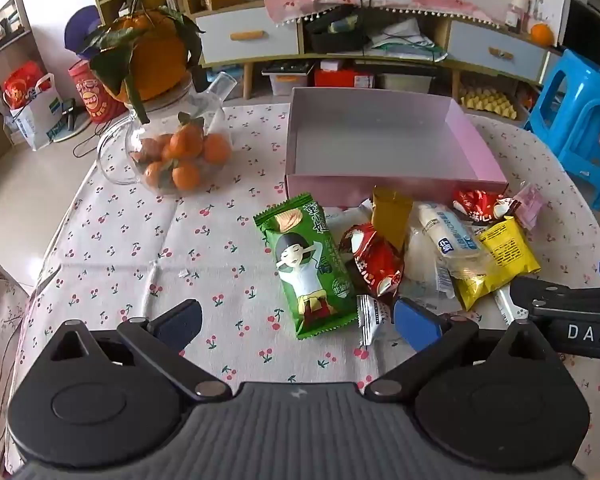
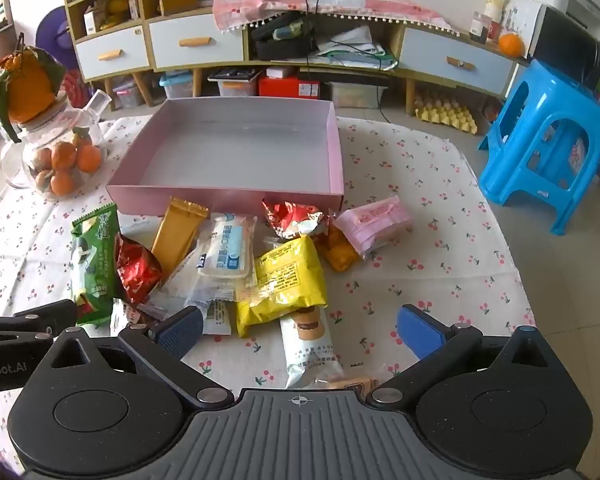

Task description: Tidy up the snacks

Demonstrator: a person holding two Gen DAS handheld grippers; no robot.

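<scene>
An empty pink box stands on the cherry-print tablecloth. In front of it lies a heap of snack packets: a green packet, a red one, a gold bar, a white packet, a yellow packet, a pink packet and a white biscuit packet. My left gripper is open and empty, just before the green packet. My right gripper is open and empty, over the white biscuit packet.
A glass jar of tangerines stands left of the box. A blue plastic stool stands on the floor to the right. A low cabinet runs along the back wall. The right gripper's body shows at the left wrist view's right edge.
</scene>
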